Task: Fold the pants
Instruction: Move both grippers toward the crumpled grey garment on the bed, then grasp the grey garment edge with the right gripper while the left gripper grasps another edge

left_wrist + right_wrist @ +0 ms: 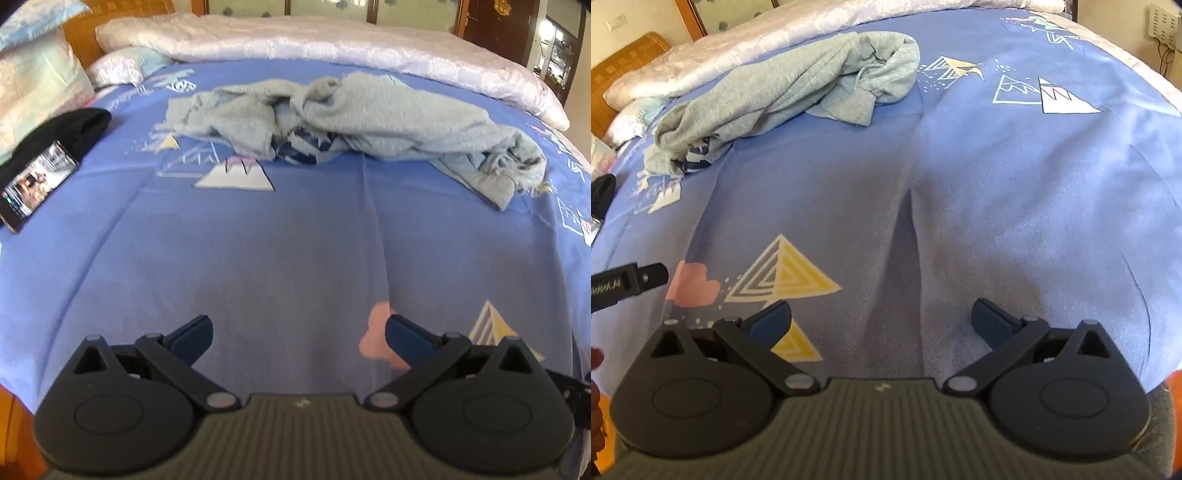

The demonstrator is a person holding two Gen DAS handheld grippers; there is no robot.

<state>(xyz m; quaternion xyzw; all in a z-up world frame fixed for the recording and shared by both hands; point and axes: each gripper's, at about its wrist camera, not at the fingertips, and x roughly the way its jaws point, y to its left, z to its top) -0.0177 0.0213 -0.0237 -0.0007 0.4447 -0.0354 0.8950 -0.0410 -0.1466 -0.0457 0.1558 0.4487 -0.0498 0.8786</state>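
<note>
blue bedsheet [280,240]: crumpled pants [351,118], phone [37,184] far left

Pants [354,114]: soft matt grey-blue knit cloth, crumpled. Bedsheet [280,236]: matt woven blue cloth, printed. Quilt [332,40]: satiny, sheened pale fabric. Headboard [122,14]: wood. Phone [38,184]: glossy screen. Left gripper [299,332]: matt black plastic.

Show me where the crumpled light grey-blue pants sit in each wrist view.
Left wrist: crumpled light grey-blue pants lie across the upper centre, far beyond the open left gripper.
Right wrist: pants at upper left.
Shared landmark: the pink cloud print on the blue bedsheet.
</note>
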